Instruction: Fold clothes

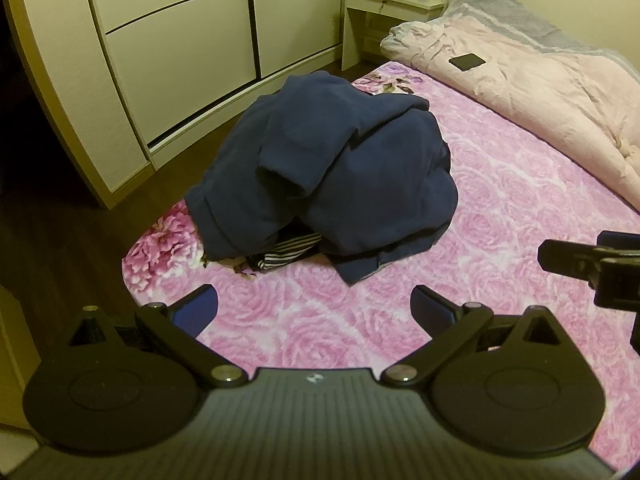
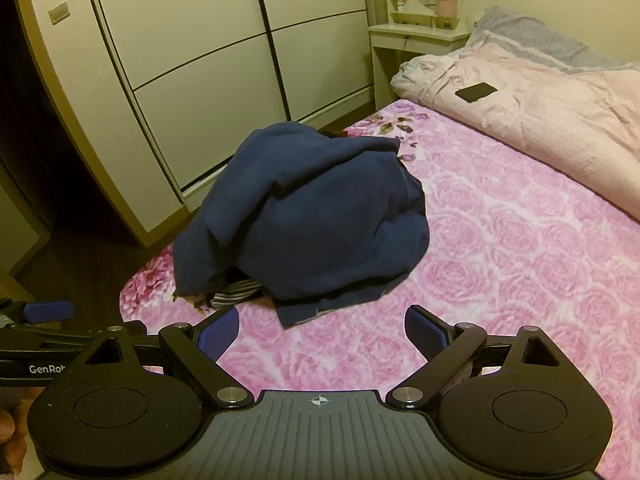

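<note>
A crumpled navy blue garment (image 1: 336, 168) lies heaped on the pink rose-patterned bed cover (image 1: 480, 216), near the bed's left edge. A black-and-white striped cloth (image 1: 286, 256) peeks out from under its near side. My left gripper (image 1: 314, 312) is open and empty, hovering over the cover just short of the heap. In the right wrist view the same navy heap (image 2: 312, 220) and striped cloth (image 2: 236, 294) sit ahead of my right gripper (image 2: 320, 336), which is open and empty. The right gripper's side shows at the right edge of the left wrist view.
A folded pink quilt (image 1: 532, 92) with a black phone (image 1: 467, 61) on it lies along the bed's far side. White wardrobe doors (image 1: 180, 52) stand to the left across a dark wood floor (image 1: 60, 240). A white dressing table (image 1: 392, 0) stands at the back.
</note>
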Motion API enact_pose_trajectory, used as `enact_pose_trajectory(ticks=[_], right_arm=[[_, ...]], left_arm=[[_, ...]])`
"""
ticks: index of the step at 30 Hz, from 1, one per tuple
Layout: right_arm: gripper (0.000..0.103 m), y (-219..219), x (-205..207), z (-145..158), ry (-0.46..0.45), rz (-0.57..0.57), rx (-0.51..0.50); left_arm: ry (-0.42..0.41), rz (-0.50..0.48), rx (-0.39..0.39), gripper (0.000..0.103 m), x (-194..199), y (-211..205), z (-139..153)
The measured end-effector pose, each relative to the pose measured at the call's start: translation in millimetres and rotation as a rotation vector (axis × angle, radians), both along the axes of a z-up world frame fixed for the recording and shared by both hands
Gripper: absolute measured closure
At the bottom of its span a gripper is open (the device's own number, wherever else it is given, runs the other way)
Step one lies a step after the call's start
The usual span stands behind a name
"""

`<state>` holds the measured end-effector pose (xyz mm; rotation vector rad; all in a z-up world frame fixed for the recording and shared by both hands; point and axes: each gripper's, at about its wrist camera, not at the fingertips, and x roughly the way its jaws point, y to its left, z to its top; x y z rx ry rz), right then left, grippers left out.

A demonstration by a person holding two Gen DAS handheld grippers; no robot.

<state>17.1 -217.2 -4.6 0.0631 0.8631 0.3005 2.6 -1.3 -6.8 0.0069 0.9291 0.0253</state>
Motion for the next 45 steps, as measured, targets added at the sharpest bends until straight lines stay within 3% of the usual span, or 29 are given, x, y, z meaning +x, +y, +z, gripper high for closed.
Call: enact_pose_trajectory(ticks=[11, 16, 24, 28, 31, 33, 38, 40, 41, 42, 43, 45], right_arm=[[0.011, -21.0, 12.6, -11.9, 0.008, 0.043, 0.032], [0.011, -19.9, 26.6, -13.2, 0.007, 0.051, 0.057], [0.011, 16.3, 89.6, -19.5, -0.028, 0.042, 0.067], [0.011, 49.2, 145.5, -37.6, -0.006, 0.027, 0.043], [0.011, 80.9, 189.8, -54.6, -0.001, 0.021, 0.007], [0.011, 95.7, 215.7, -66.5, 0.012, 0.025, 0.022], [0.011, 112.1, 276.6, -98.3, 0.039, -0.036, 0.061], [0.011, 107.2, 296.2, -108.1, 0.057, -0.090, 0.098], [0.013, 102.9, 304.3, -112.8, 0.070, -0.115, 0.127], [0.030, 98.7, 312.5, -117.4, 0.083, -0.139, 0.157], [0.036, 95.0, 320.9, -122.1, 0.097, -0.160, 0.185], [0.037, 91.9, 333.7, -130.4, 0.121, -0.168, 0.218]], left_arm=[[0.020, 0.010, 0.073, 0.004, -3.0, -8.4, -9.6], [0.015, -0.062, 0.153, 0.004, 6.4, -4.5, -14.5], [-0.016, -0.224, 0.180, 0.005, 81.9, 35.0, -38.1], [-0.015, -0.331, 0.135, 0.007, 146.5, 65.7, -59.2], [-0.026, -0.363, 0.038, 0.008, 198.7, 93.7, -66.4], [-0.025, -0.375, -0.030, 0.008, 234.5, 108.3, -70.9], [-0.025, -0.465, -0.063, 0.008, 322.2, 115.9, -89.0], [-0.006, -0.490, -0.140, 0.009, 350.9, 117.2, -101.3], [0.011, -0.504, -0.177, 0.011, 361.6, 117.6, -108.5], [0.028, -0.522, -0.197, 0.019, 370.0, 116.7, -115.2], [0.046, -0.541, -0.217, 0.024, 378.3, 115.8, -121.8], [0.065, -0.584, -0.232, 0.032, 386.6, 111.5, -131.4]])
